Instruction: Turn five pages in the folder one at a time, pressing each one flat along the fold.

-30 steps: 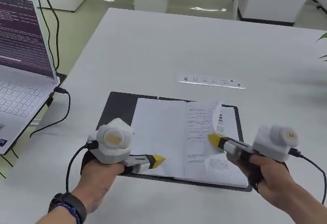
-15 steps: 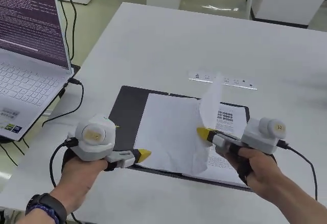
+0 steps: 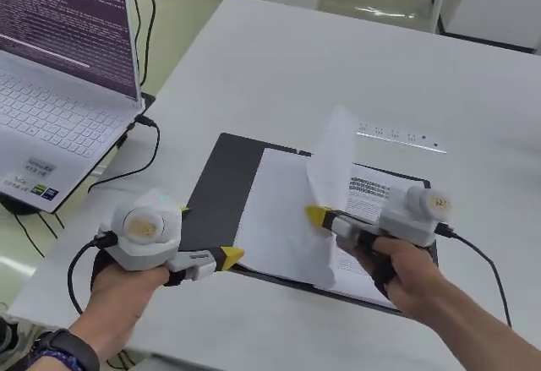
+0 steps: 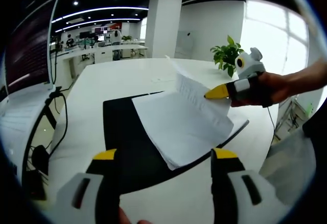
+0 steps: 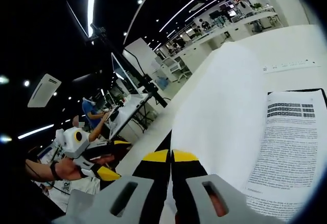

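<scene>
A black folder (image 3: 218,187) lies open on the white table, with white sheets (image 3: 279,219) stacked on its left half. My right gripper (image 3: 318,215) is shut on the edge of one page (image 3: 331,155), which stands nearly upright over the fold. In the right gripper view the jaws (image 5: 171,156) pinch that page (image 5: 225,96), and a printed page (image 5: 291,142) lies flat below it. My left gripper (image 3: 228,257) hovers open at the folder's front left edge, holding nothing. In the left gripper view my left gripper (image 4: 164,155) faces the folder (image 4: 122,132) and the lifted page (image 4: 196,94).
An open laptop (image 3: 59,75) sits at the left, its cable (image 3: 139,172) trailing toward the folder. A white power strip (image 3: 397,137) lies behind the folder. The table's near edge runs just below my hands. A plant (image 4: 227,55) stands at the far side.
The right gripper has lifted the page from the right side up and leftward to stand over the fold. The left gripper stays by the folder's front edge. The head camera has shifted.
</scene>
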